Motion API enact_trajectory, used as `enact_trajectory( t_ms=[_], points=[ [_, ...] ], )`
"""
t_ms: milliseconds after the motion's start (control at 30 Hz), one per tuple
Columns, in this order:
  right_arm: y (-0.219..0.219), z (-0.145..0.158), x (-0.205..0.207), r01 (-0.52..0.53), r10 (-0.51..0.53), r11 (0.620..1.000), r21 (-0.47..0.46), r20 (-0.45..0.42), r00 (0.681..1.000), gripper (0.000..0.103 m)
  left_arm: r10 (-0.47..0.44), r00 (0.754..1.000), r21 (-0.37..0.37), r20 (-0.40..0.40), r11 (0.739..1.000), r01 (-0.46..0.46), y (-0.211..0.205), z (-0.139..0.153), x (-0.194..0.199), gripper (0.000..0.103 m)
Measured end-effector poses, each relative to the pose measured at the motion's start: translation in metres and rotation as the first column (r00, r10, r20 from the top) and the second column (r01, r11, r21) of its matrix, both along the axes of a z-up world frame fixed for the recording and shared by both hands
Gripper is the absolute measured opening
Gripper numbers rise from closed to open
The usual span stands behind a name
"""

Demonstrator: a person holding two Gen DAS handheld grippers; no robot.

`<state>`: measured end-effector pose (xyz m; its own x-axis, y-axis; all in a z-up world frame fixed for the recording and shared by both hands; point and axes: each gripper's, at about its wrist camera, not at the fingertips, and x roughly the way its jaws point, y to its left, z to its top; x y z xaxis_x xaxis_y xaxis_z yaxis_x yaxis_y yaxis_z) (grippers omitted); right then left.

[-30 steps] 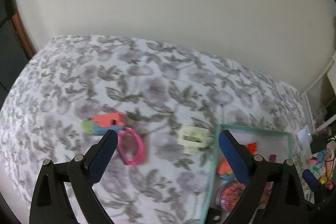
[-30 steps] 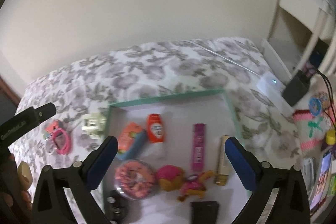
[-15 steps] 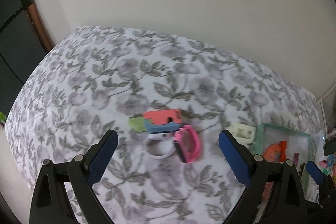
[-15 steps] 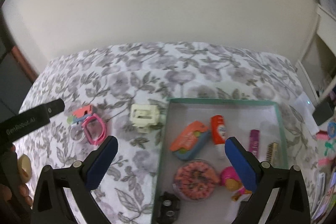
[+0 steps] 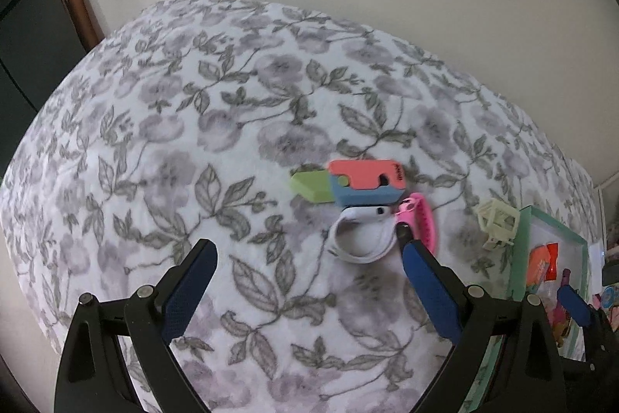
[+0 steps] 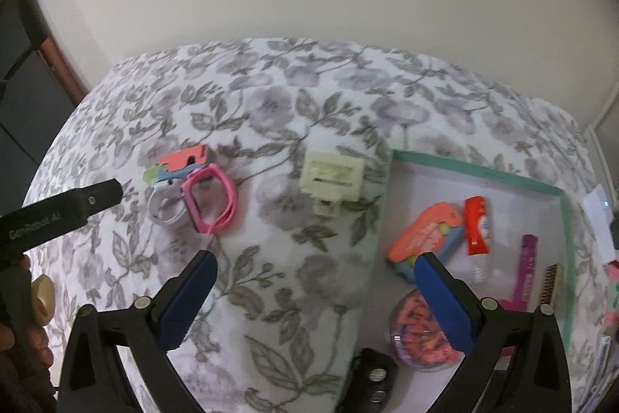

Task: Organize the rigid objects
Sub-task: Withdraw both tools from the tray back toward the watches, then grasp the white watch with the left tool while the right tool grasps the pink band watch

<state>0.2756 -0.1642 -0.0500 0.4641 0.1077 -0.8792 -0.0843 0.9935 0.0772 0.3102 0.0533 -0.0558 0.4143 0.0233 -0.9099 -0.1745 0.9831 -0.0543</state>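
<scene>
Hovering my left gripper, jaws spread, over the bed cluster: the pink watch looks light, its stiff band edge the best place to pinch.

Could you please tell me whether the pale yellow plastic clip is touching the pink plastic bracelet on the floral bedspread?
Apart. The right wrist view shows the pale yellow plastic clip and the pink plastic bracelet separated by a clear strip of floral bedspread.

Pink watch, white ring, toy knife touching on bedspread
</scene>
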Motion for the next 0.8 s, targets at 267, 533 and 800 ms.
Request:
enact_trajectory(
  t_ms=[267, 533, 800],
  points=[
    [0.028, -0.02, 0.001, -0.061, 0.061, 0.998, -0.001, -0.019, 0.998, 0.103, 0.001, 1.0, -0.046, -0.018, 0.999, -0.002, 0.02, -0.019, 0.0, 0.097],
    [0.046, -0.029, 0.012, -0.099, 0.099, 0.995, 0.0, -0.002, 0.995, 0.101, -0.029, 0.999, -0.084, -0.03, 0.996, 0.026, 0.024, -0.038, 0.011, 0.097],
    [0.067, -0.049, 0.034, -0.167, 0.167, 0.986, -0.005, -0.024, 0.986, 0.093, -0.088, 0.995, -0.097, -0.049, 0.992, 0.083, 0.023, -0.057, 0.018, 0.097]
  ],
)
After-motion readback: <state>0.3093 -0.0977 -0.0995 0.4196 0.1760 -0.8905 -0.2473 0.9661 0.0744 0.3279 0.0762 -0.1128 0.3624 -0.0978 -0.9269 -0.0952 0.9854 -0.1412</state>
